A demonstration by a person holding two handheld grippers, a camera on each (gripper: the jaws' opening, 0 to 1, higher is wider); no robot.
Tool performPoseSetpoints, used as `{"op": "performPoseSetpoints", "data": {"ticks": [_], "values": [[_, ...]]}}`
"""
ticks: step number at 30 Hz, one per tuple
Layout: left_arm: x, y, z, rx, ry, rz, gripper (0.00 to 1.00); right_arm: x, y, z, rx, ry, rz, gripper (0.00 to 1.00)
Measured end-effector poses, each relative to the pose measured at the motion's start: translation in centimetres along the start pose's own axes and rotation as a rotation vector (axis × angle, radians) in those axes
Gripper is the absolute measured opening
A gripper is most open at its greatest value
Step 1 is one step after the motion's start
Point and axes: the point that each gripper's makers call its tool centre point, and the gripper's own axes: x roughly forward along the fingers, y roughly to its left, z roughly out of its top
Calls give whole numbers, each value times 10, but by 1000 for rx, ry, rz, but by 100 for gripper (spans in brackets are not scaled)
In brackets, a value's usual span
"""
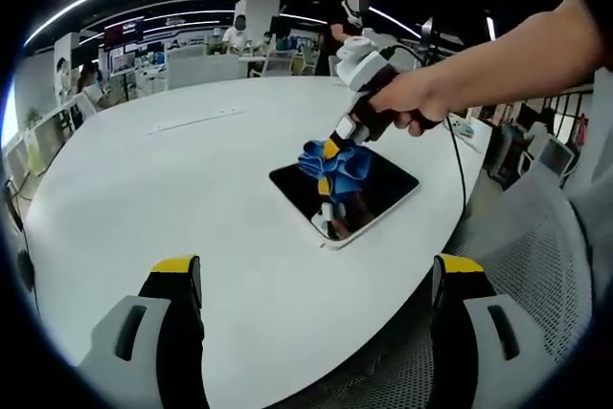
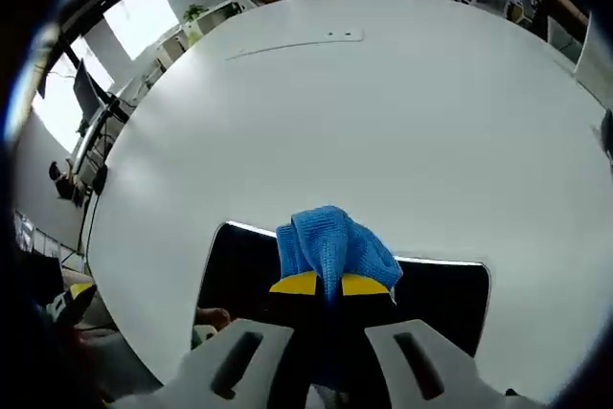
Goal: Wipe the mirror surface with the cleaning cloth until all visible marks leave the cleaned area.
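I take the mirror (image 1: 369, 200) as my landmark: it lies flat on the white bench (image 1: 172, 198), a dark rounded rectangle with a pale rim, close to the bench edge nearest the mesh chair (image 1: 536, 256). In the left gripper view, my right gripper (image 1: 332, 153) reaches down over the mirror with a hand (image 1: 421, 102) wrapped round its grip, and the blue cleaning cloth (image 1: 335, 165) is bunched at its tip, pressed against the mirror's far half. The dark glass below the cloth shows a reflection of the tool. My left gripper (image 1: 316, 284) hangs back from the mirror, on the near side of it, above bare bench; its jaws stand wide apart with nothing between them. In the right gripper view, the right gripper (image 2: 330, 284) has its yellow-tipped jaws clamped on the cleaning cloth (image 2: 333, 246), which bulges up past the tips and sits on the mirror (image 2: 441, 294), near its upper edge. The bench (image 2: 383, 122) spreads beyond the mirror, with a thin pale strip (image 2: 297, 43) lying well apart from it toward the far side. I cannot make out any marks on the glass from either view. Beyond the bench, far from the mirror, there are office desks and seated people.
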Motion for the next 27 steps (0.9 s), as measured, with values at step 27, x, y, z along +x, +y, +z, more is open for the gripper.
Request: {"op": "performPoseSetpoints", "data": {"ticks": [27], "values": [[0,1,-1,0,1,5,99,0,-1,0,-8,6,16,0]]}}
